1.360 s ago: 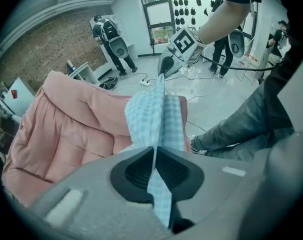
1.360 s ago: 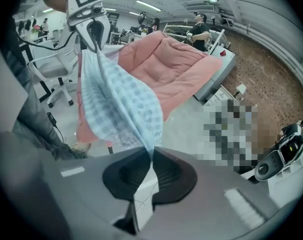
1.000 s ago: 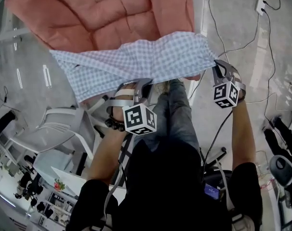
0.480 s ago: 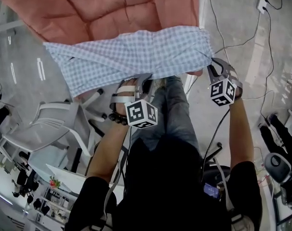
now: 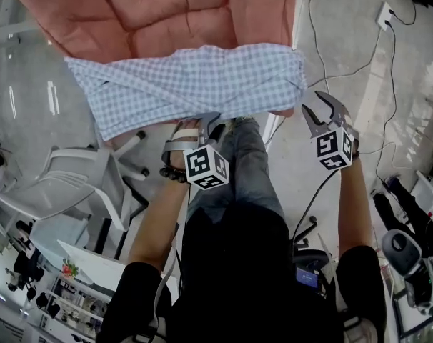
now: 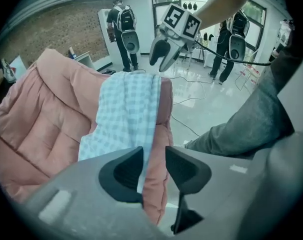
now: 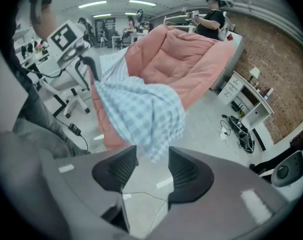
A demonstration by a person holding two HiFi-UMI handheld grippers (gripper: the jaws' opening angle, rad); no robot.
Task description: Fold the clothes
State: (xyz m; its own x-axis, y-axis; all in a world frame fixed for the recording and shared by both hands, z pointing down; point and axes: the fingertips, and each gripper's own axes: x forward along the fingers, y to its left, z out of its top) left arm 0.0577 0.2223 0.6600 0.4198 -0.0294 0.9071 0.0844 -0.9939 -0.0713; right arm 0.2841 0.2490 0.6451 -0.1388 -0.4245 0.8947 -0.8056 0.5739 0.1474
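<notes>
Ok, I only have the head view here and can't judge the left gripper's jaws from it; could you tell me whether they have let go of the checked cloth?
Observer: Yes. In the left gripper view, the left gripper has its jaws apart, having just opened. The edge of the checked cloth shows in the gap, not pinched.
Operator: Thank you. Is anything between the right jaws?
Observer: No. In the right gripper view, the right gripper has also just opened. Its gap shows mostly floor, and the cloth's corner hangs just beyond the tips.
Operator: Is anyone close to the cushion?
Observer: A person stands behind the pink cushion, by the brick wall.
</notes>
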